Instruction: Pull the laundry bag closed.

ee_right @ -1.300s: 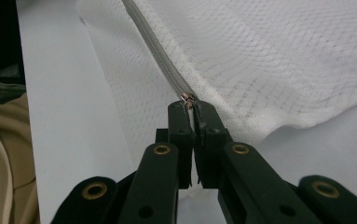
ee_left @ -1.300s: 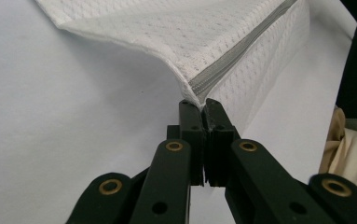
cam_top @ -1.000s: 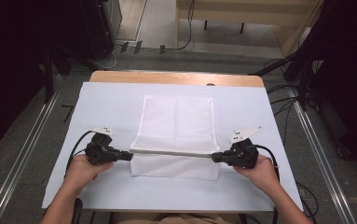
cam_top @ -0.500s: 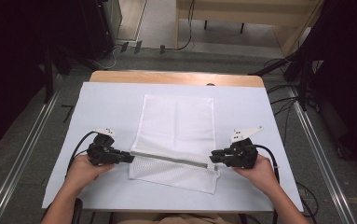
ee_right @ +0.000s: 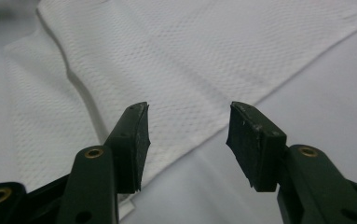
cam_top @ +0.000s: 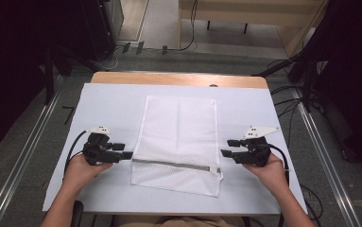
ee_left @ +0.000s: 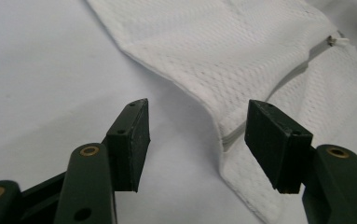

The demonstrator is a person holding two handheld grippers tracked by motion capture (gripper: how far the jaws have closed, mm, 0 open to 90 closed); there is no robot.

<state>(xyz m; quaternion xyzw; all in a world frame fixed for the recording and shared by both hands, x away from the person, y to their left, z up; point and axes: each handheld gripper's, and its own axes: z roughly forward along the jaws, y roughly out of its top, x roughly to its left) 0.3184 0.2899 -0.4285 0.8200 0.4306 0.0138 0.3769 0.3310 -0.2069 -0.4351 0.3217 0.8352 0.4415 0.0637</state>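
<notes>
In the high view the left gripper (cam_top: 124, 151) sits at the lower left of the frame, held in the person's left hand (cam_top: 80, 169), its jaws pointing toward the middle. They have just been opening and now stand wide apart, released, with nothing pinched between them; in the left gripper view the edge of the white mesh bag (ee_left: 260, 60) lies just past the tips, and its side seam seems to run under the right-hand jaw, though the close view makes that hard to judge. The right gripper (cam_top: 228, 147), at the lower right in the right hand (cam_top: 269, 171), has likewise just been opening and grips nothing. Between the two, the white mesh bag (cam_top: 178, 142) lies flat in the centre of the frame on the pale sheet (cam_top: 112, 104) covering the table (cam_top: 178, 79). Its zipper (cam_top: 176, 164) crosses the lower part of the bag, sloping slightly down to the right.
</notes>
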